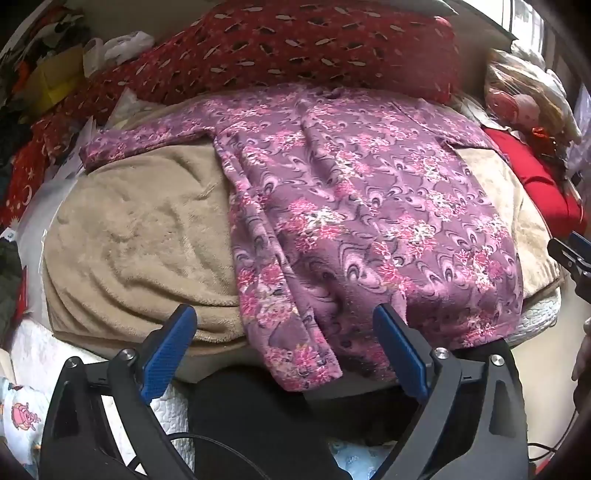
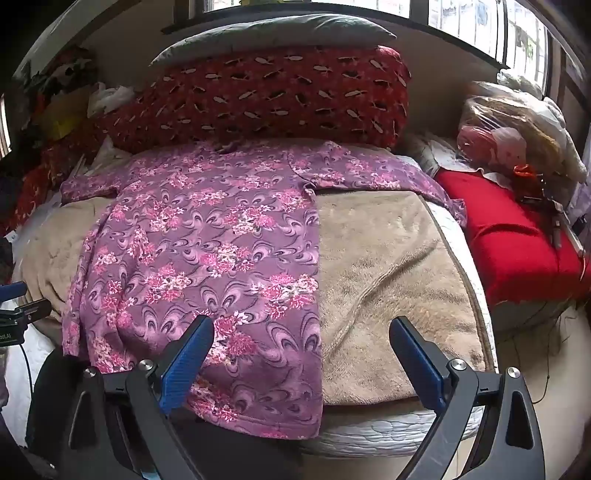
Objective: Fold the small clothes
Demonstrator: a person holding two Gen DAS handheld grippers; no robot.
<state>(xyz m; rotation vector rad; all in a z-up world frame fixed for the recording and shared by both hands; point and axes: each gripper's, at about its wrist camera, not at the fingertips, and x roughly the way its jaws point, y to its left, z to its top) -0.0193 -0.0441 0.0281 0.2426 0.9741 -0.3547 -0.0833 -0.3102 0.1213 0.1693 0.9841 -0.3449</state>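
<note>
Purple flowered garment point(image 1: 354, 206) spread flat, front down or up not determinable, on tan fleece blanket point(image 1: 140, 236) covering a mattress point(image 2: 388, 435). Collar end toward the red patterned pillow point(image 1: 303, 48); hem draped over the near edge of the mattress. Both sleeves extended sideways: one sleeve point(image 1: 147, 136) toward the left in the left wrist view, the other sleeve point(image 2: 399, 173) toward the right in the right wrist view. Lengthwise crease visible along the garment's left half in the left wrist view.

Left gripper point(image 1: 284, 332) held above the hem, angled downward, jaws spread fully apart, nothing clamped. Blue fingers point(image 1: 399, 350) positioned over the hanging edge of the garment; contact with the cloth not confirmed.

Right gripper point(image 2: 303, 343) held above the garment's right hem corner and the adjoining blanket, angled downward, jaws spread fully apart, nothing clamped. Left-hand finger over purple cloth, right-hand finger over tan blanket.

Each gripper partly visible at the edge of the other's view.

Red cloth point(image 2: 517, 240) located right of the mattress, well apart from the garment. Grey cushion point(image 2: 273, 33) stacked behind the red pillow. Clutter at far left.
</note>
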